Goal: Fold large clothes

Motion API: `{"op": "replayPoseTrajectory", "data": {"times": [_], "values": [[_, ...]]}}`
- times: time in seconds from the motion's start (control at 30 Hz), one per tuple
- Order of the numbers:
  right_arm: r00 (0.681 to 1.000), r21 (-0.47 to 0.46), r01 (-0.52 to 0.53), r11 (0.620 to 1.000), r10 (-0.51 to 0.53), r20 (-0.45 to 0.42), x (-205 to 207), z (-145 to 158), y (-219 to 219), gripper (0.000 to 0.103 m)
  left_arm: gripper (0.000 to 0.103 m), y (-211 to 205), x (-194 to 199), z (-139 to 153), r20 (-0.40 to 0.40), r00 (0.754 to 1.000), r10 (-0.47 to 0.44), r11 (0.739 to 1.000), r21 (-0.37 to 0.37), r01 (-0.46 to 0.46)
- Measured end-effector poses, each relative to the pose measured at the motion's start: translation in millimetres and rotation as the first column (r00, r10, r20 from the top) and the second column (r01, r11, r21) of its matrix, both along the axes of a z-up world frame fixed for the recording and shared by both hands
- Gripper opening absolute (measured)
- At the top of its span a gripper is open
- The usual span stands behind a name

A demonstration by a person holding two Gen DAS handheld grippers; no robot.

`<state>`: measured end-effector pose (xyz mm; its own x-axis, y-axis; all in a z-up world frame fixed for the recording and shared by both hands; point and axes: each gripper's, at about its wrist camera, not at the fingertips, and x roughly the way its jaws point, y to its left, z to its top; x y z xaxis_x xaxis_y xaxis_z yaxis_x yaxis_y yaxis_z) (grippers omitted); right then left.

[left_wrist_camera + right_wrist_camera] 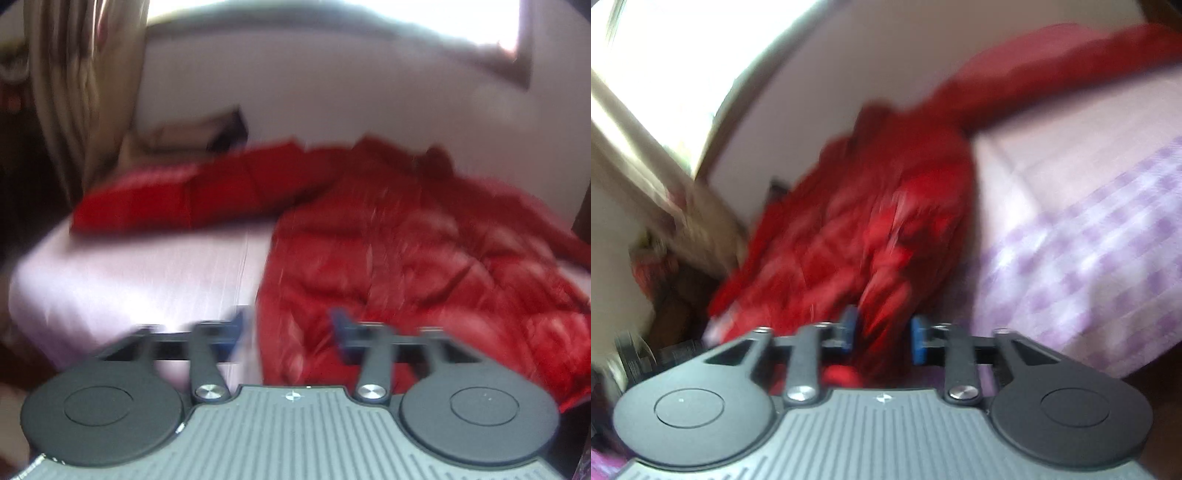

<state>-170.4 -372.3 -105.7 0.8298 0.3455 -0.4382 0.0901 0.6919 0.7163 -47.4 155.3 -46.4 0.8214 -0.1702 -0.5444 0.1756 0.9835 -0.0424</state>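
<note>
A large red puffer jacket point(424, 251) lies spread on a bed with a pale pink sheet point(147, 273); one sleeve point(177, 192) stretches out to the left. My left gripper point(286, 332) is open, just above the jacket's near left edge, with nothing between its blue pads. In the right wrist view the jacket point(871, 221) hangs bunched in front of the camera. A fold of it sits between the blue pads of my right gripper point(882, 336), which stand partly apart. Both views are blurred.
A beige curtain point(81, 92) hangs at the left of the bed and a bright window point(332, 14) is behind it. A purple checked sheet point(1089, 240) covers the bed side at right. A dark object point(221, 125) lies near the wall.
</note>
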Motion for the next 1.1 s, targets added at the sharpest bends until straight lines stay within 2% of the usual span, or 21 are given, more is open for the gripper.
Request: {"op": "replayPoseTrajectory", "data": {"times": [0.03, 0.07, 0.17, 0.23, 0.3, 0.4, 0.53, 0.6, 0.67, 0.8, 0.83, 0.87, 0.93, 1.03, 1.1], "values": [[0.998, 0.013, 0.057, 0.998, -0.058, 0.03, -2.2, 4.6, -14.0, 0.074, 0.094, -3.0, -2.3, 6.7, 0.034, 0.999, -0.005, 1.0, -0.019, 0.005], [0.99, 0.028, 0.127, 0.992, -0.128, 0.059, -2.3, 9.4, -32.4, 0.076, 0.097, -5.9, -2.5, 12.5, 0.076, 0.997, -0.005, 0.999, -0.045, 0.009], [0.96, 0.064, 0.264, 0.962, -0.268, 0.08, 10.0, 14.5, -83.8, 0.076, 0.101, -30.4, 10.6, 25.2, 0.156, 0.988, -0.011, 0.998, -0.063, 0.021], [0.936, 0.136, 0.334, 0.933, -0.345, 0.066, 21.8, 7.5, -119.0, 0.076, 0.101, -45.7, 26.4, 27.0, 0.163, 0.987, -0.012, 0.997, -0.077, 0.025], [0.898, 0.186, 0.426, 0.885, -0.439, 0.036, 33.8, -3.5, -154.5, 0.076, 0.102, -63.2, 48.2, 24.7, 0.167, 0.986, -0.006, 0.995, -0.095, 0.022], [0.834, 0.198, 0.547, 0.814, -0.551, -0.035, 46.0, -19.6, -196.4, 0.076, 0.102, -83.1, 84.8, 17.2, 0.148, 0.989, -0.001, 0.995, -0.097, 0.016], [0.767, 0.171, 0.64, 0.749, -0.635, -0.091, 62.2, -36.9, -235.4, 0.076, 0.102, -107.7, 125.1, -0.9, 0.152, 0.988, 0.012, 0.999, -0.036, -0.006], [0.753, 0.194, 0.655, 0.73, -0.651, -0.093, 68.3, -47.0, -254.1, 0.076, 0.102, -114.2, 137.6, -13.4, 0.148, 0.989, 0.029, 0.999, 0.013, -0.031], [0.726, 0.177, 0.685, 0.706, -0.681, -0.095, 78.0, -51.4, -266.6, 0.075, 0.102, -117.2, 152.5, -26.7, 0.106, 0.994, 0.015, 0.999, 0.028, -0.019], [0.715, 0.148, 0.698, 0.701, -0.695, -0.075, 97.2, -54.2, -280.8, 0.073, 0.102, -112.8, 167.2, -54.4, 0.012, 1.0, 0.026, 0.999, 0.029, -0.027], [0.714, 0.124, 0.699, 0.704, -0.696, -0.075, 102.5, -54.6, -281.3, 0.067, 0.102, -110.6, 167.4, -57.2, 0.0, 1.0, 0.03, 0.999, 0.018, -0.03], [0.717, 0.094, 0.697, 0.711, -0.691, -0.09, 109.6, -56.2, -283.3, 0.044, 0.102, -108.1, 167.5, -57.8, 0.002, 0.999, 0.037, 0.999, 0.009, -0.037], [0.73, 0.074, 0.682, 0.728, -0.669, -0.142, 121.3, -63.9, -291.0, 0.015, 0.103, -107.4, 166.6, -58.4, 0.006, 0.999, 0.051, 0.999, 0.018, -0.052], [0.728, 0.05, 0.684, 0.728, -0.677, -0.109, 130.6, -51.4, -285.3, 0.009, 0.103, -110.5, 167.2, -61.0, 0.006, 0.998, 0.063, 0.997, 0.033, -0.063], [0.75, 0.071, 0.662, 0.747, -0.66, -0.041, 136.2, -30.7, -272.0, 0.009, 0.103, -111.6, 166.8, -62.0, 0.011, 0.997, 0.073, 0.997, 0.04, -0.073]]}}
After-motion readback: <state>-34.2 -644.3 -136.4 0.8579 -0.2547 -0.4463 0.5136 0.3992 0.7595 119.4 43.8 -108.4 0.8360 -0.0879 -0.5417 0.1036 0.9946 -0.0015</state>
